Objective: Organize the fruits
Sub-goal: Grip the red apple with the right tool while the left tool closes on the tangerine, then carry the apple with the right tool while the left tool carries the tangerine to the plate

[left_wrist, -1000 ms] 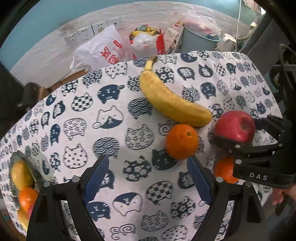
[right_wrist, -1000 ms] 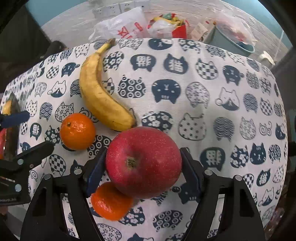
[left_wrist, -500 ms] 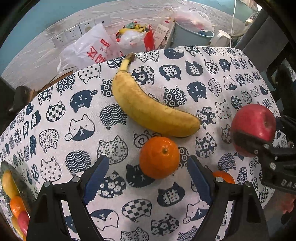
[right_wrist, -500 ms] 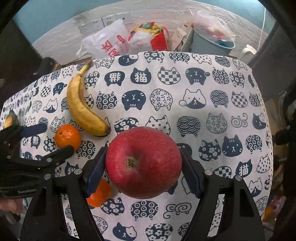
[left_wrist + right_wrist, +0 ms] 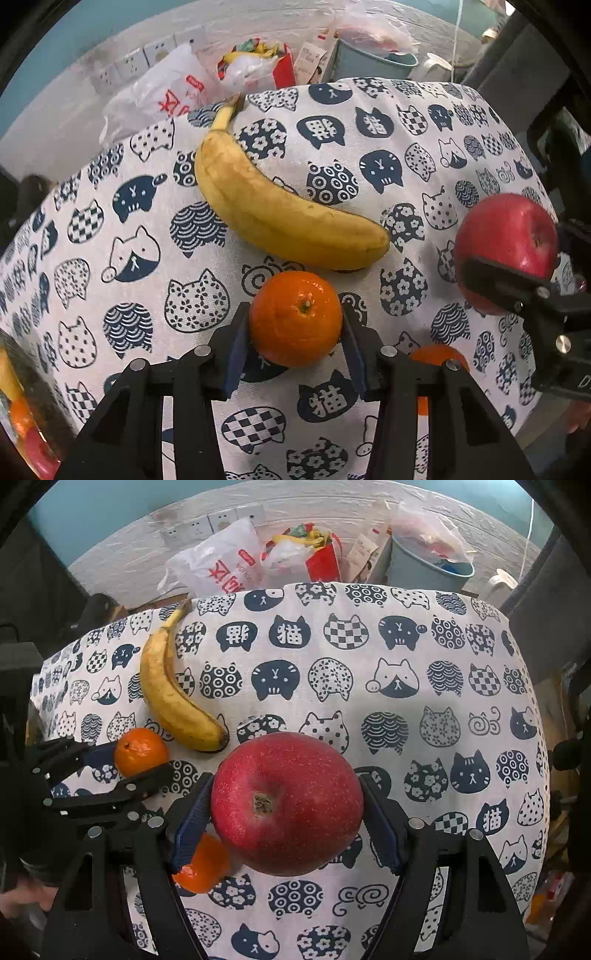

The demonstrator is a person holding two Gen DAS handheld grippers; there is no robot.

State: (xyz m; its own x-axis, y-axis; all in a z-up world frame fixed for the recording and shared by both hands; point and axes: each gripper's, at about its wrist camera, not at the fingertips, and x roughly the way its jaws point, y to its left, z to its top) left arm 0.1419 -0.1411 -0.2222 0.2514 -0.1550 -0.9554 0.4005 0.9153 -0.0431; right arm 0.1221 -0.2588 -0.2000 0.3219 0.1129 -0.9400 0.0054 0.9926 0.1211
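1. Left wrist view: the left gripper (image 5: 295,343) has just been closing, and its blue pads now pinch the near orange (image 5: 295,318) on both sides. The orange sits on the cat cloth (image 5: 369,166), in the middle of the picture.
2. The banana (image 5: 284,218) lies on the cloth at 12 o'clock from that orange, very close to it. No gripper is on it.
3. Right wrist view: the right gripper (image 5: 286,812) holds the red apple (image 5: 287,803) tight between its pads. I think the apple is lifted off the cloth.
4. A second orange (image 5: 201,866) lies on the cloth at 7 o'clock from the apple, partly hidden behind the gripper.
5. In the left wrist view a bowl (image 5: 22,369) shows at 8 o'clock by the edge, with some fruit already in it.
6. My guess: the job is partly done. The apple and the orange are grabbed but not put away. The banana and the second orange still wait.
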